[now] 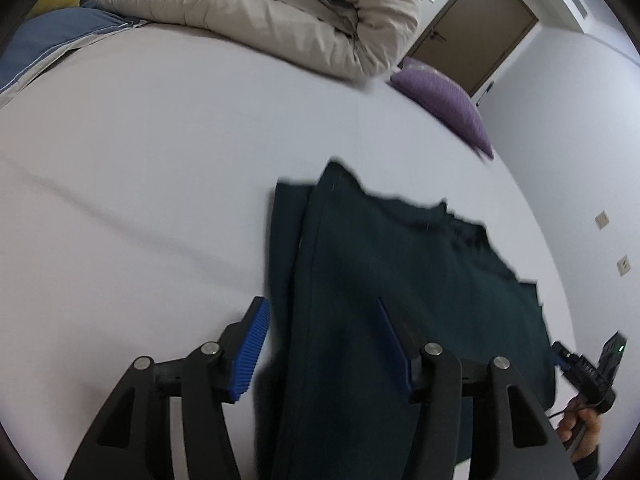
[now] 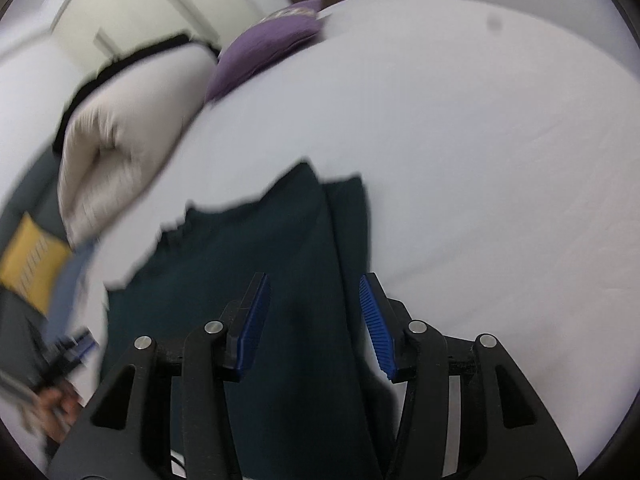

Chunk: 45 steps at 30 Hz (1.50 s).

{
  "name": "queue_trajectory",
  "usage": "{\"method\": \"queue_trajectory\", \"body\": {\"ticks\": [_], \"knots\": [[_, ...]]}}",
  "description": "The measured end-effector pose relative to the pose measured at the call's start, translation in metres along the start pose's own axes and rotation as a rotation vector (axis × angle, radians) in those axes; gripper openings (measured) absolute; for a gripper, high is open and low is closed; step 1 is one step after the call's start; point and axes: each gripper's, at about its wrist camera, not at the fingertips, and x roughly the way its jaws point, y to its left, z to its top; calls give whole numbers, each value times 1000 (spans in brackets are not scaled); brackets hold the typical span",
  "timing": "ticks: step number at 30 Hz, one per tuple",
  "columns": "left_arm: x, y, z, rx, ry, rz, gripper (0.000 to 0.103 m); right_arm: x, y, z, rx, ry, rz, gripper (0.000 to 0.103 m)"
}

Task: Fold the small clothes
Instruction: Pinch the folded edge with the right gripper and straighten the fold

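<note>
Left gripper [image 1: 324, 344]: jaws parted, blue pads clear of cloth, nothing pinched. It sits over the near left edge of the dark green garment [image 1: 400, 280]. Right gripper [image 2: 316, 320]: also parted, pads not pressing, empty, over the garment's near right edge. In the left wrist view the right gripper shows small, just off the garment's right side, with the person's hand [image 1: 580, 428] on its handle.

The garment lies flat on the white bed sheet [image 1: 140, 180], near edge under both cameras. It looks already doubled lengthwise; a narrower under-layer strip peeks out along its left side. Its far edge is ragged and blurred, so which part of the garment that is cannot be told.

Step, judged: a fold just laid down and let go. The next move likely calls for a fresh pinch on the near corners, then carrying them over to the far edge.

Beyond the garment: purple cushion [image 1: 448, 108], then rolled beige duvet [image 1: 280, 12], brown door [image 1: 472, 28] farthest.
</note>
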Motion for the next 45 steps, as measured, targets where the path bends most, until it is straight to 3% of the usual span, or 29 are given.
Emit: {"method": "queue_trajectory", "body": {"ticks": [9,11,16,20,23,32,37,42,43,45], "knots": [[-23,8,-36,43,-35,61,49,-41,8,-57,-158,-4,-72,43],[-22,8,-41,45,-28,59,35,-46,7,-65,-166,-1,-86,42],[-23,3,-51,83,-32,87,21,-52,2,-75,-191,20,-121,33],[-26,6,-54,74,-31,85,10,-54,-2,-77,-192,20,-130,16],[-27,7,-56,78,-28,90,8,-53,-8,-77,-169,21,-134,7],[-35,13,-73,61,-30,97,7,-69,-13,-81,-109,-15,-113,5],[-30,17,-74,47,-23,81,8,-55,-31,-91,-54,37,-90,5],[-34,19,-74,53,-9,86,21,-53,-33,-91,-44,35,-69,7],[-40,17,-73,52,-21,107,30,-53,-34,-90,-40,40,-69,8],[-55,12,-70,63,-61,136,33,-58,-34,-87,-17,51,-70,12]]}}
